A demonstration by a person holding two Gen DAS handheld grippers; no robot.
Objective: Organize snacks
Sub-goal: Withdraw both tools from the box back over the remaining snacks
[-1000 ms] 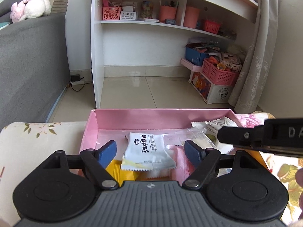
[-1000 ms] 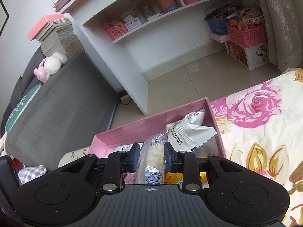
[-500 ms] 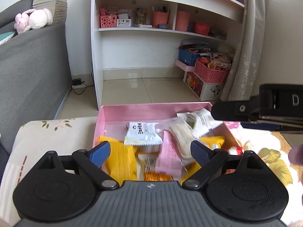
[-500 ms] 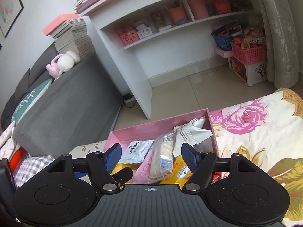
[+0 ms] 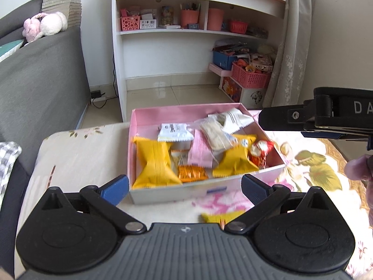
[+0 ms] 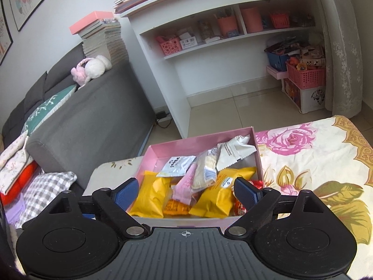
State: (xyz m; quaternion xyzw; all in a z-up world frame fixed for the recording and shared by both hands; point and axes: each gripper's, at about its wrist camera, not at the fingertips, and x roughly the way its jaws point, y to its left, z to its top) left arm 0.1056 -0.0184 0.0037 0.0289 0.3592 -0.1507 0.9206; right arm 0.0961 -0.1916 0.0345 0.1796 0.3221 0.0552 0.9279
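A pink box (image 5: 186, 114) sits on the floral tablecloth (image 5: 77, 149) and holds several wrapped snacks. Among them are a yellow packet (image 5: 155, 161), a white packet (image 5: 173, 130) and a clear cracker packet (image 5: 215, 135). My left gripper (image 5: 185, 190) hovers just before the box's near wall, its jaws opening wide with nothing gripped. One more yellow packet (image 5: 221, 217) lies on the cloth outside the box. My right gripper (image 6: 186, 193) hangs over the box's near edge (image 6: 186, 221), jaws opening. The cracker packet (image 6: 205, 170) rests loose in the box, clear of the pads.
A grey sofa (image 6: 88, 116) stands to the left, with a checked cloth (image 6: 44, 189) by it. Beyond the table's far edge are a white shelf unit (image 5: 163, 46), pink baskets (image 5: 250, 77) on the floor and a curtain (image 5: 291, 46). A person's finger (image 5: 356, 168) shows at the right.
Both grippers drew back and rose away from the box. The right gripper let go of the clear cracker packet, which now lies in the box. Both pairs of jaws spread wider.
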